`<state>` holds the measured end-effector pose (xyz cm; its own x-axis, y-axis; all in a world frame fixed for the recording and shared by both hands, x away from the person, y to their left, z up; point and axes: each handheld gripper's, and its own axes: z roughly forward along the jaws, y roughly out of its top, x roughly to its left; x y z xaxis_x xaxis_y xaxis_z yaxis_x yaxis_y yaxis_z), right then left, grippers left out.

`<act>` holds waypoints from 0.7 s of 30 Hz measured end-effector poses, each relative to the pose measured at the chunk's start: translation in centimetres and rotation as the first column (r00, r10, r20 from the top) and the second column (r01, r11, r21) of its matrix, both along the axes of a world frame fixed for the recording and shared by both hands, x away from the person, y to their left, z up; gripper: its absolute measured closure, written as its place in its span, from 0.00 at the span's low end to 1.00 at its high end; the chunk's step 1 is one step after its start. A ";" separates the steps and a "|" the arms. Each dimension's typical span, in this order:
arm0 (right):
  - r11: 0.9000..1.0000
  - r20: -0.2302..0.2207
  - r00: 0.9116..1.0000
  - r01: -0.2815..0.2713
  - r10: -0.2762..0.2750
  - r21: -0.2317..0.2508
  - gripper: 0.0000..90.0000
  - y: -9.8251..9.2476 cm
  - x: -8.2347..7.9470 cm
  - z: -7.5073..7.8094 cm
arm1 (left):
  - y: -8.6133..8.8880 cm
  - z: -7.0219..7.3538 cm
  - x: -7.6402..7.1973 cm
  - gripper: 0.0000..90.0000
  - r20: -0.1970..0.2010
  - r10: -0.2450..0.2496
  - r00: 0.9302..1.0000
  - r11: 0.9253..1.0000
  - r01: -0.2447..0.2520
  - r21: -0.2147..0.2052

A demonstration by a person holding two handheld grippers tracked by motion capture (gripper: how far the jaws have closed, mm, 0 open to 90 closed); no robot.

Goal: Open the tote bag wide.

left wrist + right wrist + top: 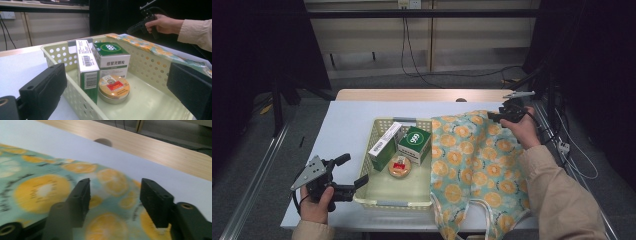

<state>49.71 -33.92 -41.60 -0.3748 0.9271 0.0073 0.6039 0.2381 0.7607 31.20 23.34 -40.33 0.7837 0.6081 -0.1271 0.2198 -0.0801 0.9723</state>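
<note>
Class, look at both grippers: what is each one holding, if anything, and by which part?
Nothing is held. The left gripper stands open astride the basket's near-left corner wall, pads apart from it. The right gripper stands open above the orange-print bag, nothing between its jaws.

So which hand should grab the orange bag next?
Probably the right. The right gripper hangs open just over the bag's far corner. The left gripper is open at the basket's near corner, across from the bag.

orange-print bag (474,165) cut off at bottom edge, tin (400,166) label unreadable
</note>
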 end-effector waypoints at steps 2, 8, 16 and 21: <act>0.999 0.002 0.999 -0.037 0.037 0.025 0.39 1.1 -0.9 0.3 | -0.1 0.0 0.0 0.03 0.005 -0.006 1.000 1.000 0.006 0.005; 0.993 -0.005 0.994 -0.108 0.109 0.048 0.25 3.7 -3.0 1.1 | -0.4 0.2 -0.1 0.03 0.007 -0.014 1.000 1.000 0.014 0.006; 0.981 -0.052 0.993 -0.100 0.110 0.165 0.13 6.3 -5.6 0.7 | -0.5 0.2 0.0 0.03 0.002 -0.017 1.000 1.000 0.016 0.014; 0.972 -0.109 0.983 -0.122 0.146 0.202 0.08 7.8 -7.3 -0.4 | -0.6 0.2 0.0 0.03 -0.003 -0.014 1.000 1.000 0.014 0.019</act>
<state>42.44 -26.14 -42.04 -0.4806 0.8449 0.2350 0.6674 0.1786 0.7230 31.24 22.74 -40.18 0.7919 0.5992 -0.1181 0.2214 -0.1015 0.9699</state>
